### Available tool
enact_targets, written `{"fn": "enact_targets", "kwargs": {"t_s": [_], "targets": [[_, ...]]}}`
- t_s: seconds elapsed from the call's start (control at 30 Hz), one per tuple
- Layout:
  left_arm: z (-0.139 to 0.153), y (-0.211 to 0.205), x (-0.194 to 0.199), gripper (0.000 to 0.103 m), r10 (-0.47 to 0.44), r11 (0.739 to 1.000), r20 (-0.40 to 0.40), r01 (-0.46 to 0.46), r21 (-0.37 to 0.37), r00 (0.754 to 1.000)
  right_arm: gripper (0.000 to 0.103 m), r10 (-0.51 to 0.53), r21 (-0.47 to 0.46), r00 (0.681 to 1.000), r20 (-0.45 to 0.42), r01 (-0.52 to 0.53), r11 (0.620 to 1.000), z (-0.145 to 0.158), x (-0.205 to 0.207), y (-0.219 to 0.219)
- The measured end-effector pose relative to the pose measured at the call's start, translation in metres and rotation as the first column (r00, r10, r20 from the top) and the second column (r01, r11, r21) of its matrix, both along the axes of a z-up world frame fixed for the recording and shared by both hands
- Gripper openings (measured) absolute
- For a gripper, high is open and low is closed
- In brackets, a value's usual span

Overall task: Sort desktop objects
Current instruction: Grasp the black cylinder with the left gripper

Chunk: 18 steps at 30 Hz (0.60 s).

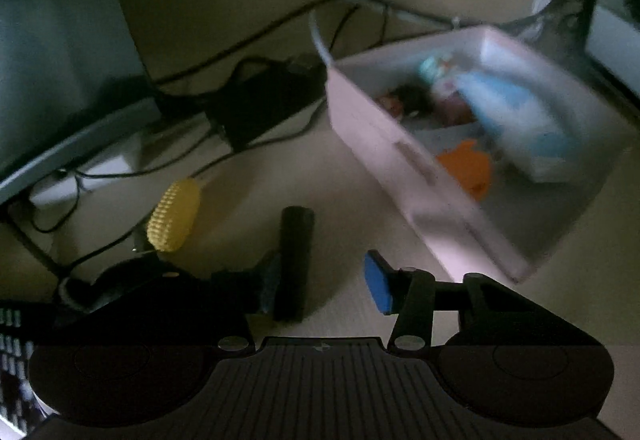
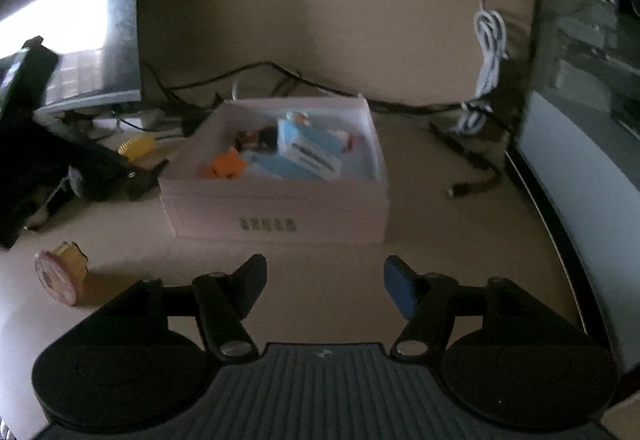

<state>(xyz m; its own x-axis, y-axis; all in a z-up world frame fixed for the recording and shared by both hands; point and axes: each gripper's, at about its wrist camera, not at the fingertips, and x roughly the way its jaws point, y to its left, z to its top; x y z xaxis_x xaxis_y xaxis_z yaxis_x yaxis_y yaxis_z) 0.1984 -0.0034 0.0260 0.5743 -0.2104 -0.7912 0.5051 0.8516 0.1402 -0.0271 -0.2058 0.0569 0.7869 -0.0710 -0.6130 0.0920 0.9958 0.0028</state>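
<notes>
On the beige desk [image 1: 224,196], a dark cylinder [image 1: 294,264] touches the open left tool [image 1: 326,286].

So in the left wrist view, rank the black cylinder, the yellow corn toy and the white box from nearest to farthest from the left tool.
1. Black cylinder: between the fingers of the left tool, against the left one.
2. Yellow corn toy: farther out, left.
3. White box: right; its near corner comes close, so second and third are hard to separate.

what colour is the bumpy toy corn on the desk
Yellow; the toy corn shows best in the left wrist view.
</notes>
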Motion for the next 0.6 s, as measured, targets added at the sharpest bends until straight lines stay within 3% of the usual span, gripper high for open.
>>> {"fn": "enact_targets", "kwargs": {"t_s": [0.1, 0.17, 0.27, 0.4, 0.5, 0.6], "targets": [[-0.011, -0.001, 0.011, 0.044, 0.032, 0.999, -0.017, -0.032, 0.002, 0.999, 0.067, 0.015, -0.022, 1.0, -0.004, -0.015, 1.0, -0.002, -0.006, 0.004], [-0.011, 0.005, 0.016, 0.023, 0.054, 0.998, -0.034, -0.056, -0.038, 0.998, 0.069, 0.045, -0.024, 0.999, -0.004, -0.045, 0.999, -0.002, -0.009, 0.008], [-0.007, 0.013, 0.011, 0.022, 0.102, 0.993, -0.035, -0.104, -0.059, 0.994, 0.069, 0.095, -0.026, 0.995, -0.015, -0.096, 0.995, -0.001, -0.01, 0.015], [0.011, 0.029, -0.027, 0.021, 0.145, 0.984, -0.002, -0.145, -0.105, 0.989, 0.07, 0.216, -0.029, 0.976, -0.029, -0.217, 0.976, -0.003, -0.01, 0.027], [0.027, 0.046, -0.064, 0.022, 0.196, 0.969, 0.015, -0.191, -0.159, 0.98, 0.07, 0.359, 0.003, 0.932, -0.051, -0.36, 0.933, -0.006, -0.004, 0.042], [0.041, 0.068, -0.101, 0.022, 0.276, 0.941, 0.023, -0.265, -0.21, 0.961, 0.071, 0.518, 0.025, 0.854, -0.046, -0.518, 0.855, -0.008, 0.004, 0.07]]}}
